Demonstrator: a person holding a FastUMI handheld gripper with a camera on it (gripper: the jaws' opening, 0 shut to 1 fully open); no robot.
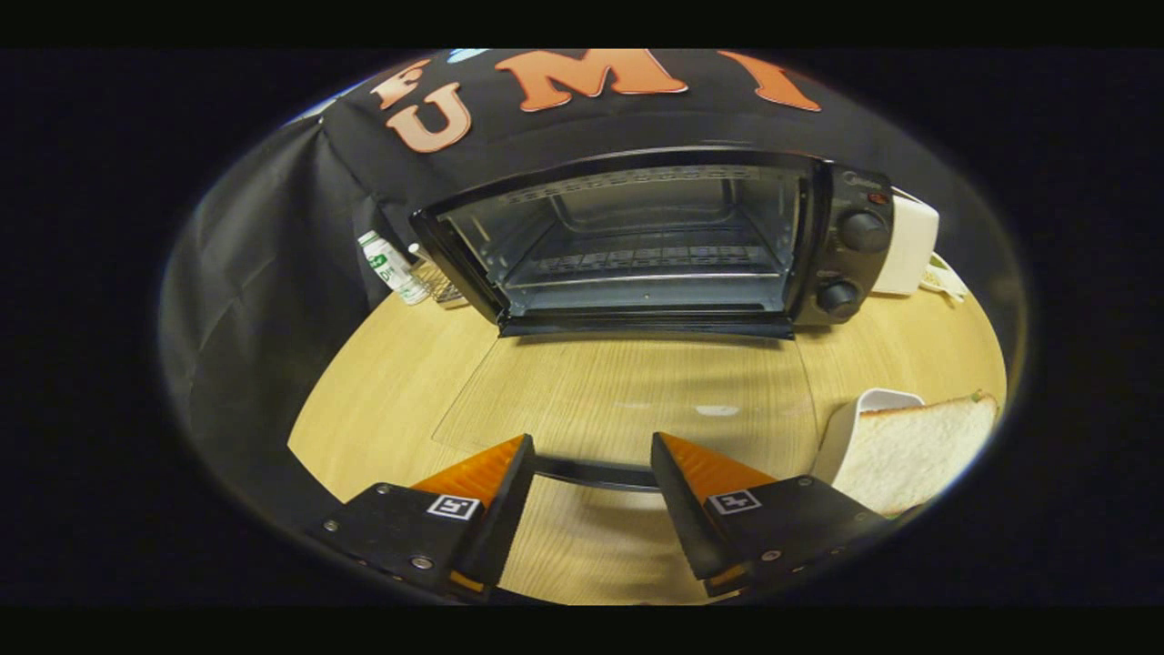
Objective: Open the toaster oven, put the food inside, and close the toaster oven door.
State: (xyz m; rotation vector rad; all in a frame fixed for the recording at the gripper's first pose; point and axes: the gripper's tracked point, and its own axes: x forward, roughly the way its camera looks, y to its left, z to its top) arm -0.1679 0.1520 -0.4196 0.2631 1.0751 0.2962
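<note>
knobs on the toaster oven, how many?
2. Both sit on the toaster oven's control panel, right of its open cavity: the upper knob near the top, the lower knob below it. None looks hidden. The hand-held gripper is open.

A small bottle (393, 266) stands on the wooden table (382, 400) (white box (908, 246) opposite).

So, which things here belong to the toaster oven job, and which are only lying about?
Part of the job:
- toaster oven, its glass door folded down flat
- door handle, between the open fingers of the gripper
- bread slice in a white dish, beside the door

Just lying about:
- small bottle left of the oven
- white box behind its right side
</note>
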